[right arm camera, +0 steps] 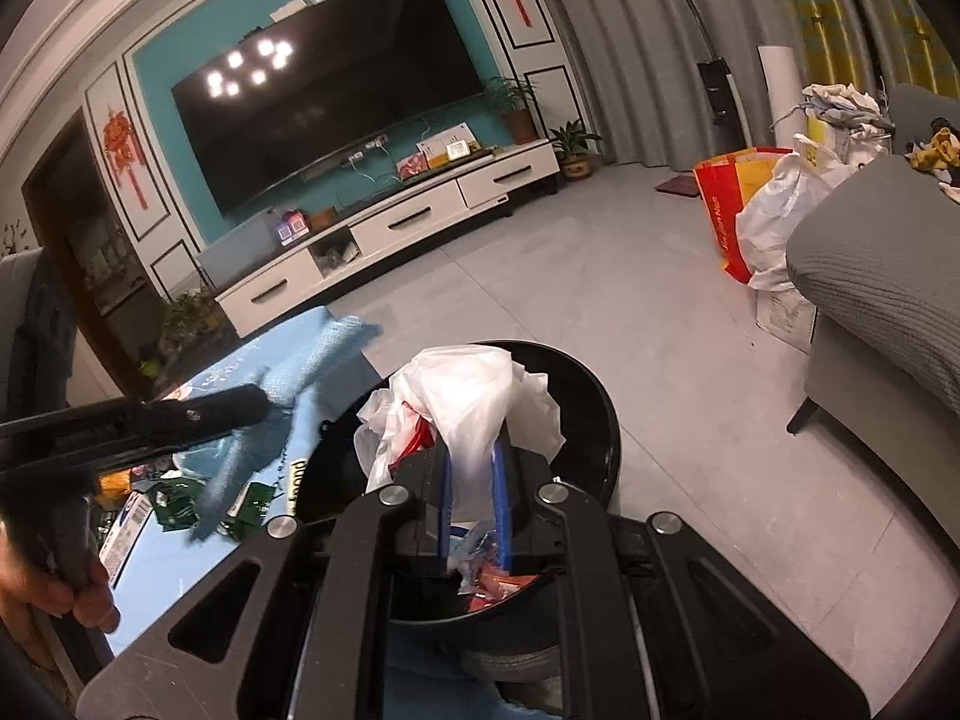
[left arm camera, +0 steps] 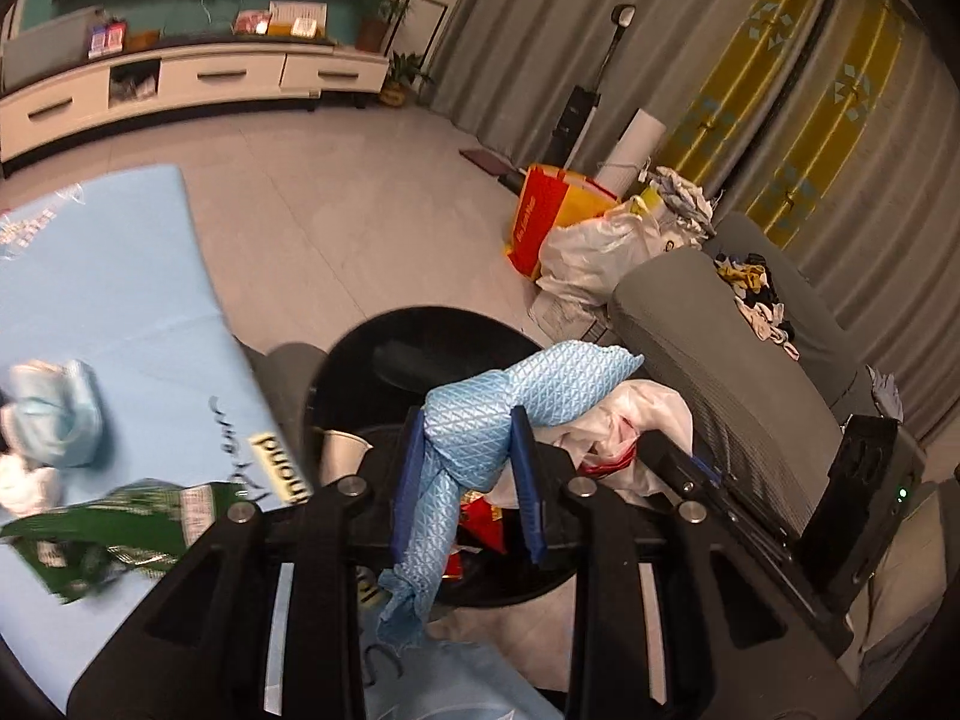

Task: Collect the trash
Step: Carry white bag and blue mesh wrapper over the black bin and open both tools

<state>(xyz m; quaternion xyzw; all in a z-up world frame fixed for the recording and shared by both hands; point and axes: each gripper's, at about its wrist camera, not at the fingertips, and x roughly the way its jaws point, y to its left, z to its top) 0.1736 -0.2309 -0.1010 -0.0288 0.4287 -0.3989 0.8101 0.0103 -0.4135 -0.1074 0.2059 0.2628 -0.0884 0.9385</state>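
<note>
Your left gripper (left arm camera: 469,468) clamps a blue cloth (left arm camera: 480,414) above the black bin (left arm camera: 342,372). Your right gripper (right arm camera: 474,501) pinches a white plastic bag (right arm camera: 474,402) over that bin, which holds red wrappers (right arm camera: 498,591). Green wrappers (left arm camera: 102,534) lie on the blue table (left arm camera: 120,276) beside it.

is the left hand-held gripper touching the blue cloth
Touching. The left wrist view shows the left hand-held gripper with both blue fingers pressed against the blue cloth, pinching it above the black bin.
</note>
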